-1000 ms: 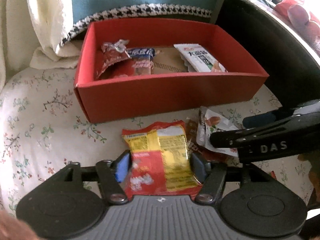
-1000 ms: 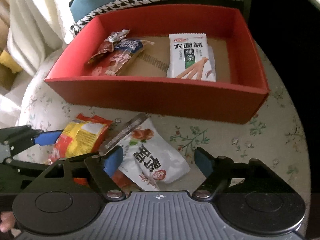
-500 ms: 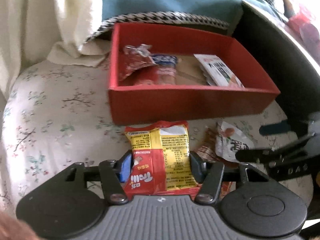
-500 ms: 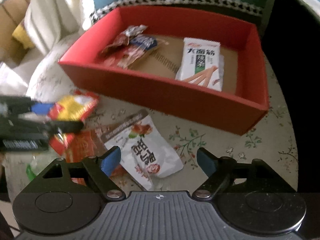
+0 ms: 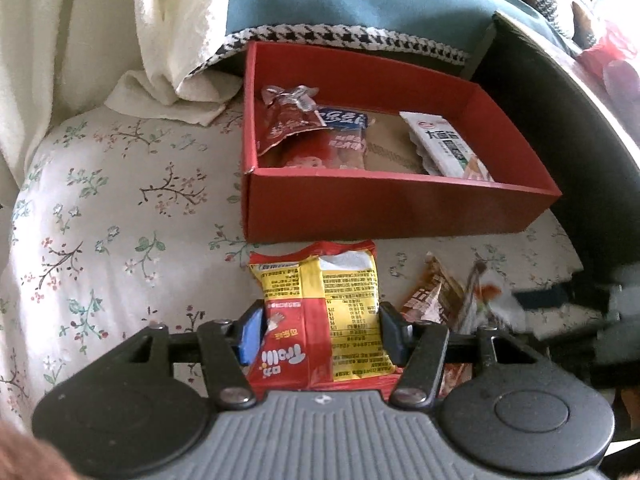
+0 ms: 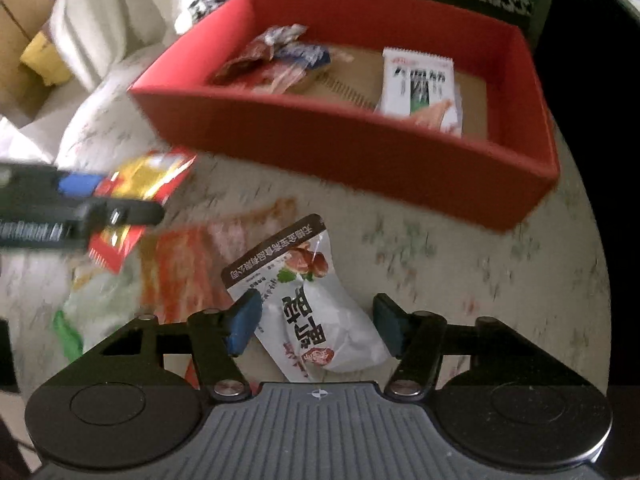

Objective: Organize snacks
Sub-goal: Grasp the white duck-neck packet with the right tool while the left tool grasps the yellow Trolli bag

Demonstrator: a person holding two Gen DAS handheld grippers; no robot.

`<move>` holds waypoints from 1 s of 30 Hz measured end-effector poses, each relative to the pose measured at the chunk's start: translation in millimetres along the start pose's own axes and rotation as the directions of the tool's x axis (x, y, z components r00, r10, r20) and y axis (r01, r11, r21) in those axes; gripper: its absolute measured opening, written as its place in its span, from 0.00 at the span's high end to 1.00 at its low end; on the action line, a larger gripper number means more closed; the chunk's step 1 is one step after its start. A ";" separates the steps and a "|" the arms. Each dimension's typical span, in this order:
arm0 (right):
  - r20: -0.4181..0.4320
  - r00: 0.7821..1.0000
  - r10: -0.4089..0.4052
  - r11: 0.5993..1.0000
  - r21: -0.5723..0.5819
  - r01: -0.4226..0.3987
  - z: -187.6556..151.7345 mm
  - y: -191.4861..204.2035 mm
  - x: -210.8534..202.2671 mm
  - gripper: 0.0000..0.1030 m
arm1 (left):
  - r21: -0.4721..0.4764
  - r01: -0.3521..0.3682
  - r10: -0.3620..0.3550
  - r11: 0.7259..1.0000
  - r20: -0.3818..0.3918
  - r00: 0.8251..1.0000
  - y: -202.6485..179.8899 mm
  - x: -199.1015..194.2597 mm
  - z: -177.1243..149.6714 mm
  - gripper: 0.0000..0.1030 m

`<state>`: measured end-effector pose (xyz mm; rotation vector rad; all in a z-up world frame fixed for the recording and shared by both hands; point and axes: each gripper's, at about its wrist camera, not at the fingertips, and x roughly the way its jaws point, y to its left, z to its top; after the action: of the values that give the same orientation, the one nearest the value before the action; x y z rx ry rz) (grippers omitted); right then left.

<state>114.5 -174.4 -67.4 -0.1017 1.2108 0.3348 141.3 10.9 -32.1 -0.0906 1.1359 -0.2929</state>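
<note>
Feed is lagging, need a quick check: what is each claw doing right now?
Left claw: shut on the red and yellow snack packet.
Right claw: has just been closing on the white snack pouch; whether it grips cannot be told.

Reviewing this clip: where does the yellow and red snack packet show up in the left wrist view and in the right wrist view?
Left wrist: yellow and red snack packet sits bottom centre, between the left gripper fingers.
Right wrist: the packet is at the left edge, blurred.
Shared landmark: the red box, just beyond it in both.
</note>
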 end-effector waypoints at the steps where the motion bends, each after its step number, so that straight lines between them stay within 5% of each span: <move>1: -0.004 1.000 0.001 1.000 -0.002 -0.001 -4.3 0.3 -1.6 0.31 | 0.006 0.002 -0.002 1.000 0.001 1.000 -1.4 -0.8 -0.7 0.50; 6: -0.011 1.000 0.002 0.999 -0.054 -0.002 -7.8 0.0 -8.4 0.14 | 0.019 0.005 -0.005 1.000 0.010 1.000 -2.6 -3.7 -1.3 0.50; 13: -0.061 0.998 -0.017 0.974 -0.228 0.002 -12.9 13.3 8.3 0.13 | 0.033 0.013 -0.013 0.999 -0.012 1.000 -2.2 2.6 -1.9 0.50; 20: -0.002 0.999 0.045 0.998 -0.044 -0.045 -6.5 -13.4 -2.1 0.37 | 0.061 0.023 -0.022 0.998 -0.025 0.999 -6.6 7.8 -1.0 0.50; 30: 0.079 0.997 -0.012 1.000 0.026 0.010 -9.3 -15.3 -18.4 0.39 | 0.085 0.027 -0.027 0.996 -0.005 1.000 -13.6 4.3 -2.9 0.50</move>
<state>105.1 -194.9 -55.1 -0.0718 1.1354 0.3112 137.8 -3.2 -34.1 -0.0298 1.1248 -0.3652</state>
